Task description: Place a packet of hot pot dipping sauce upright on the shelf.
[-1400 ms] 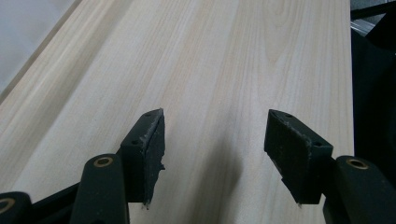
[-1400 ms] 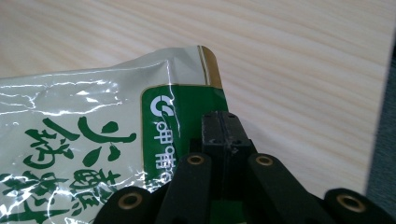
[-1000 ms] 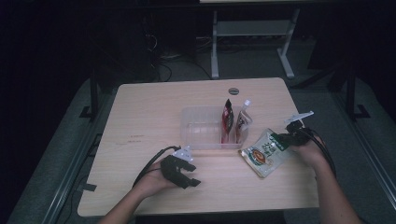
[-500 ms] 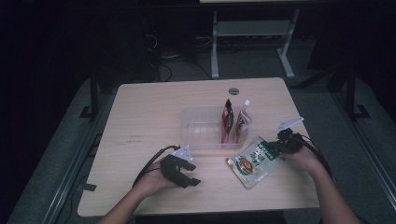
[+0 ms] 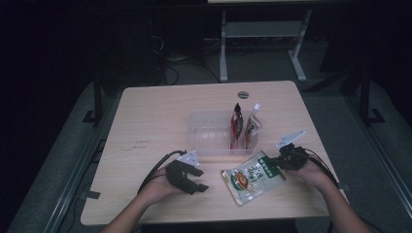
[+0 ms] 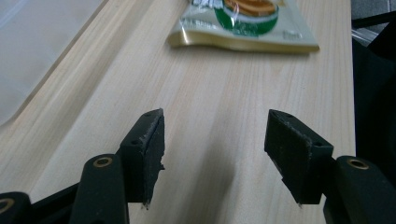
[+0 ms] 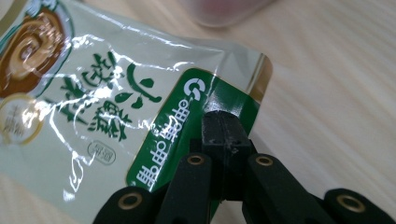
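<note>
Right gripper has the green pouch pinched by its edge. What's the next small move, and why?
Probably lift the green pouch toward the clear bin. The right gripper is shut on its green edge, the pouch lies flat on the table, and two pouches already stand in the bin.

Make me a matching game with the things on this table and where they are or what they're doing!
Things:
1. left tongs
2. right tongs
3. flat green and cream foil snack pouch
4. red upright sachet

States:
A. standing in the clear plastic tub
B. open, holding nothing
C. lying on the pale wooden table
D. shut on a green edge

Pairs: 1-B, 2-D, 3-C, 4-A
</note>
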`<state>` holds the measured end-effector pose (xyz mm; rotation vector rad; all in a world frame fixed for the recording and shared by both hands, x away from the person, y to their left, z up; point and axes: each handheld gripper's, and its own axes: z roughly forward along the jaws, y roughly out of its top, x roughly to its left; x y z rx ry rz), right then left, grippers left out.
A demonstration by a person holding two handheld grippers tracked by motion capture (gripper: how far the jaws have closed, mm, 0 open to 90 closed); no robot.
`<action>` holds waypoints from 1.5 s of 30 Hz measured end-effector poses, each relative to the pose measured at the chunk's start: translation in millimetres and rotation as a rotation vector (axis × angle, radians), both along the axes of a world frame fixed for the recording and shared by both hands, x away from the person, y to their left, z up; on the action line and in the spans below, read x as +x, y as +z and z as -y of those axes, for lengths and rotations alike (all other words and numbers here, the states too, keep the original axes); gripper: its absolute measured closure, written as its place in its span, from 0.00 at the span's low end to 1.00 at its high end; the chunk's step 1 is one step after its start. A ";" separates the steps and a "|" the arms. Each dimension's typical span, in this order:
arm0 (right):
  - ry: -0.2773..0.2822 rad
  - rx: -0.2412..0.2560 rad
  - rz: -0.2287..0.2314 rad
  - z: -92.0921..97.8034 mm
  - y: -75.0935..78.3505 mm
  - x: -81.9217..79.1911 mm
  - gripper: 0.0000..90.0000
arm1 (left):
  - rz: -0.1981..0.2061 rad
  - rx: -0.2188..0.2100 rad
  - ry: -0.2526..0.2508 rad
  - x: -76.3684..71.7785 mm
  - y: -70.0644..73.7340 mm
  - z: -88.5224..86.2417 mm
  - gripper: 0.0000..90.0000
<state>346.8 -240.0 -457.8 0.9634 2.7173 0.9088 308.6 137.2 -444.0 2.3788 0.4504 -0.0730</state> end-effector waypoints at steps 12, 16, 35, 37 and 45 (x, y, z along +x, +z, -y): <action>0.154 0.022 -0.027 -43.8 0.7 -19.1 1.00 | 0.016 -0.004 0.009 1.5 2.0 -2.4 0.40; 0.240 0.009 -0.001 -60.9 0.7 -22.8 1.00 | 0.019 -0.002 0.005 0.8 1.8 -1.6 0.39; 0.218 0.086 0.002 -69.5 13.3 -31.4 0.84 | 0.009 0.040 -0.078 -6.7 -8.9 27.0 0.38; 0.196 0.103 0.018 -63.8 16.3 -30.1 0.79 | 0.001 0.050 -0.090 -7.5 -11.6 30.8 0.39; 0.118 0.179 0.027 -45.2 24.8 -26.8 0.61 | 0.026 0.062 -0.080 -8.8 -12.2 33.3 0.51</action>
